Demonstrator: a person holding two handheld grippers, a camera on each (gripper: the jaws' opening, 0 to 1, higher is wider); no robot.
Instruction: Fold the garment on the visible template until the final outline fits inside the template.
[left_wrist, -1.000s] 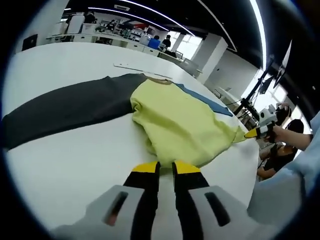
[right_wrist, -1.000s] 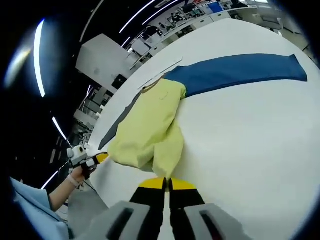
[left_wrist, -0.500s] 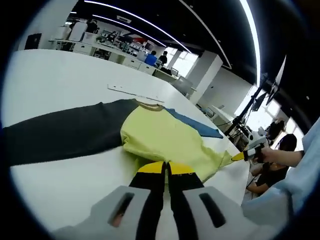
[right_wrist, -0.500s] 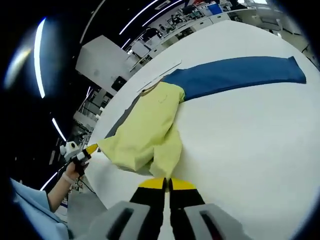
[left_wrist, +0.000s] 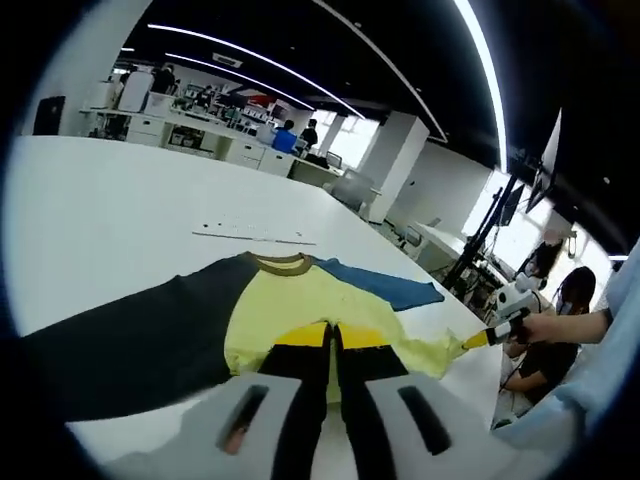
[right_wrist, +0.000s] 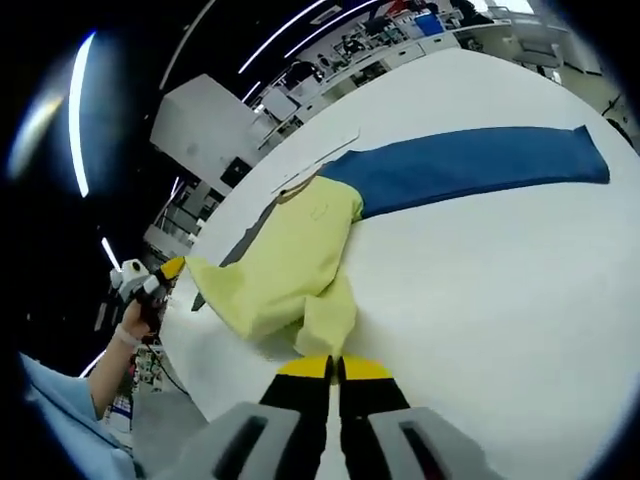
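A: Big white table (right_wrist: 500, 300) first, running wide under everything. Office desks and ceiling light strips far behind.

B: Then the garment (right_wrist: 300, 260), spread on that table: yellow body, blue sleeve (right_wrist: 470, 165) stretched out flat to one side, dark grey sleeve (left_wrist: 130, 335) out the other way. Brownish collar (left_wrist: 280, 263) at the top.

A: Beyond the collar, a thin pale strip (left_wrist: 255, 237) lying on the table.

B: Yellow hem lifted at both corners, pulled taut off the table edge.

A: Left gripper (left_wrist: 332, 335) right there in its own view, fingers clenched on the yellow hem. From the right gripper view, same gripper (right_wrist: 172, 267) at the far corner, yellow tips pinching the cloth, a hand (right_wrist: 130, 325) behind it.

B: Right gripper (right_wrist: 335, 368) likewise, fingers closed with yellow fabric between them. Seen from the left gripper view (left_wrist: 478, 338), holding the other hem corner.
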